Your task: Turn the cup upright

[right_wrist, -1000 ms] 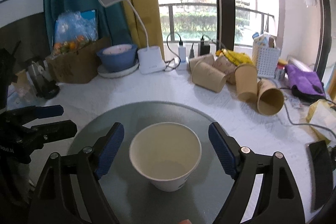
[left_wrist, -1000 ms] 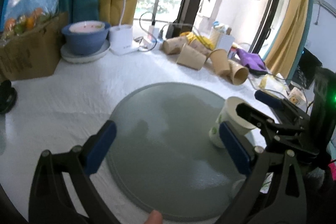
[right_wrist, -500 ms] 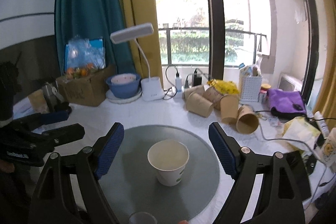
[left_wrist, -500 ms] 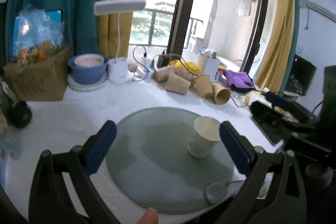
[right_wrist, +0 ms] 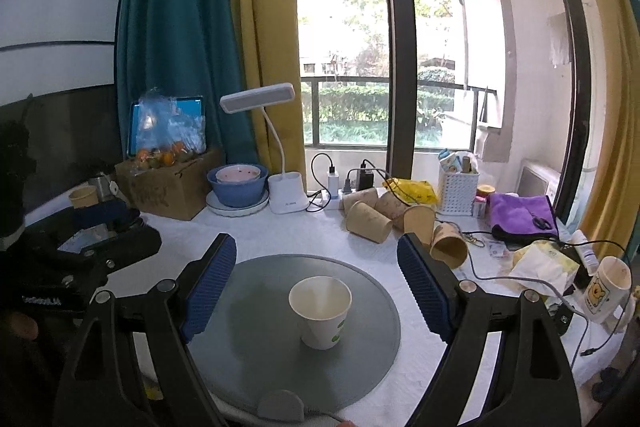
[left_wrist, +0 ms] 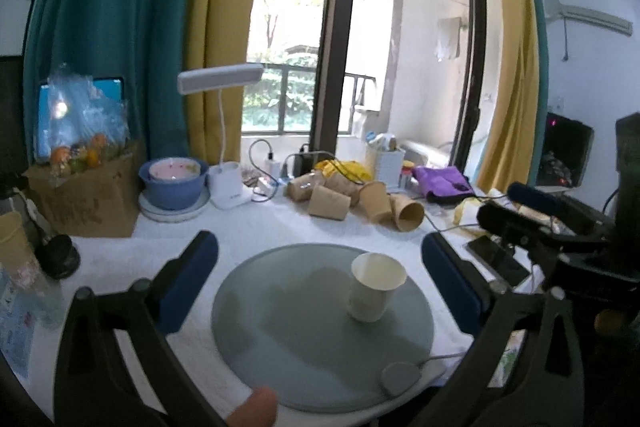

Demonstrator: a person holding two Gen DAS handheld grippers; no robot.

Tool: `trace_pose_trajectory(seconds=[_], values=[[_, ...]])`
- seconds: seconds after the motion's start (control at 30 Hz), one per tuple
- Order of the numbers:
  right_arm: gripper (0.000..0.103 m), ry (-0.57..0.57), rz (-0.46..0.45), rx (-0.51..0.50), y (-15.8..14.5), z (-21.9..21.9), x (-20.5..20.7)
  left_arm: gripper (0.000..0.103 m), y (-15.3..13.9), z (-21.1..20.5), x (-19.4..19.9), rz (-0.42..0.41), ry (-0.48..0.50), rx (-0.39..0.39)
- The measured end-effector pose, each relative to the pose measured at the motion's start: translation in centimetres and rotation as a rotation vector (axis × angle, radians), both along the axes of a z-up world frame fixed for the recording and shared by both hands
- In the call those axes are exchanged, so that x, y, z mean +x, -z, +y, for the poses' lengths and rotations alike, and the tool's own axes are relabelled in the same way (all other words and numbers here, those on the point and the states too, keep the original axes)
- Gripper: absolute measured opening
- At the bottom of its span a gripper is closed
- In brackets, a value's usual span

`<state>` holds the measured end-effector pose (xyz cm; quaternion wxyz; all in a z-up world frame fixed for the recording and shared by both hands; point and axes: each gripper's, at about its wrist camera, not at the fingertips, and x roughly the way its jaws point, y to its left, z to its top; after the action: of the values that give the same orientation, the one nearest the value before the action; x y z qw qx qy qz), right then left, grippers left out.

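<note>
Right wrist view shows the cup (right_wrist: 321, 311) upright on the mat (right_wrist: 256, 347), so both grippers' fingers (right_wrist: 210, 287) gape wide, empty.

Daylight enters through the far window (right_wrist: 352, 67), overexposed near its top. The round mat (right_wrist: 256, 319) carries soft shadows. The left wrist view is slightly blurred throughout; both views bend strongly at dark, vignetted edges.
</note>
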<state>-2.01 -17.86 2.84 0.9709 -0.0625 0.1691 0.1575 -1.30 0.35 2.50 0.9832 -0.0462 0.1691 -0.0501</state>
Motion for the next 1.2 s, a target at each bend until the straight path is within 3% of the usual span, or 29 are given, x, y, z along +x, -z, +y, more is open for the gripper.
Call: trace_pose_trajectory(seconds=[0.37,1.2], values=[[0.085,0.000,0.001,-0.007,0.15,0.17,0.22,0.102,-0.44,0.00,-0.80,-0.072,-0.063,0.049],[0.085,-0.003,0.020,-0.001,0.22,0.25,0.25,0.102,-0.13,-0.44,-0.92,-0.041,-0.049,0.031]])
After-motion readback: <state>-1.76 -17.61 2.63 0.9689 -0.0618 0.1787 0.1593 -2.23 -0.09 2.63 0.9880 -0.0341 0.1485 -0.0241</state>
